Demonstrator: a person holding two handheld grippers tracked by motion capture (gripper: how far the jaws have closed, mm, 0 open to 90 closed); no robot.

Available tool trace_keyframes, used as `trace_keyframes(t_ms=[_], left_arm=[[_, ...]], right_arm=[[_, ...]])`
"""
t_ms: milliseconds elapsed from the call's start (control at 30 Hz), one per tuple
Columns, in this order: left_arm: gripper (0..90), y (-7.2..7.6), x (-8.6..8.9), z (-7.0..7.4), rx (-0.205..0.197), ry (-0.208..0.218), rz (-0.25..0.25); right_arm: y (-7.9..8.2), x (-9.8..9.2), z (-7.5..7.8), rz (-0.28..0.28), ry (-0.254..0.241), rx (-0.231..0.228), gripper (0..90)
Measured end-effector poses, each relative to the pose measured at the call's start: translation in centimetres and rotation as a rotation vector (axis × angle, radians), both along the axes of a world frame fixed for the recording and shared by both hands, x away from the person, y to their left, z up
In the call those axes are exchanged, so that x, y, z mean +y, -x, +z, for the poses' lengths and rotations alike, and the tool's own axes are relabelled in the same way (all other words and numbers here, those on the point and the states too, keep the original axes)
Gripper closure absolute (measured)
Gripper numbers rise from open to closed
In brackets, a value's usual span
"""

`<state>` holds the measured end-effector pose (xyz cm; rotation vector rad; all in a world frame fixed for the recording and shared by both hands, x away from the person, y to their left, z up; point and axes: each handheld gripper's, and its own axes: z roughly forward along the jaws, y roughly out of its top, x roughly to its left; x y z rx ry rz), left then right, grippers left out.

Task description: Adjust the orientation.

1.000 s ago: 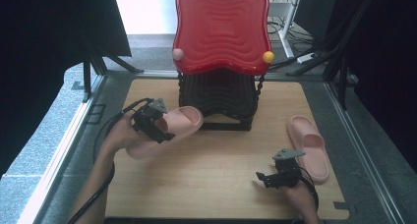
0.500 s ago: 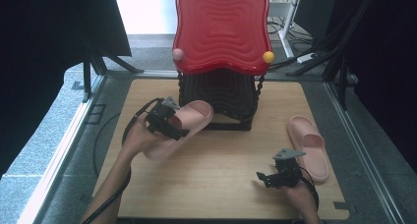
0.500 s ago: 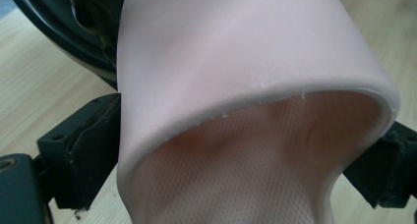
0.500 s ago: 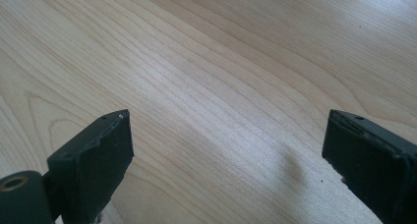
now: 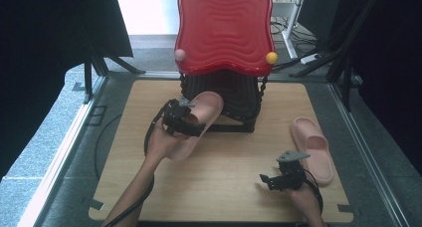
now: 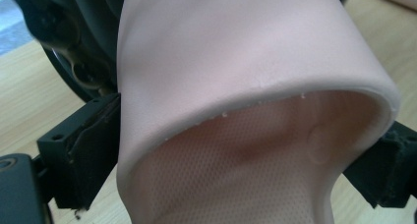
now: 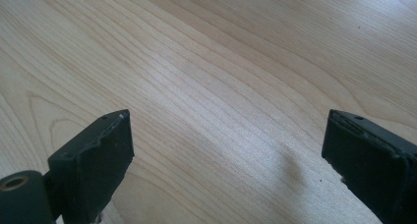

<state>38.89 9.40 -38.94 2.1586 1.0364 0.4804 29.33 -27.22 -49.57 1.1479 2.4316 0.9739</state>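
Observation:
My left gripper (image 5: 186, 121) is shut on a pink slipper (image 5: 199, 118), held above the wooden board with its toe pointing at the black rack (image 5: 234, 100). In the left gripper view the slipper (image 6: 246, 86) bulges between the two black jaws, and the rack (image 6: 83, 32) stands just behind it. A second pink slipper (image 5: 312, 147) lies flat at the board's right side. My right gripper (image 5: 272, 179) rests low over the board near the front, to the left of that slipper, open with bare wood (image 7: 221, 111) between its jaws.
A red wavy tray (image 5: 224, 28) tops the black rack at the back centre, with a pink ball (image 5: 179, 55) and a yellow ball (image 5: 271, 57) at its corners. The wooden board (image 5: 224, 177) sits in a metal frame. Black stands and cables lie behind.
My left gripper has carried the slipper to the right and farther back, close up to the rack. The right gripper and the other slipper have stayed put.

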Motion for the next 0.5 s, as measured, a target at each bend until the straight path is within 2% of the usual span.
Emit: trace_keyframes(t_ms=[167,267,367,500], left_arm=[[5.7,0.1,-1.6,0.1,-0.035,0.034,0.084],[5.6,0.0,-2.6,0.1,-0.056,0.037,0.128],[5.5,-0.1,-3.5,0.3,-0.098,0.047,0.189],[5.5,-0.5,-4.4,0.3,-0.130,0.062,0.242]], right_arm=[[0.0,0.0,0.0,0.002,0.000,-0.001,5.8],[0.0,0.0,0.0,0.002,0.000,0.001,5.9],[0.0,0.0,0.0,0.003,-0.001,0.001,5.9],[0.0,0.0,0.0,0.003,-0.004,-0.001,6.1]])
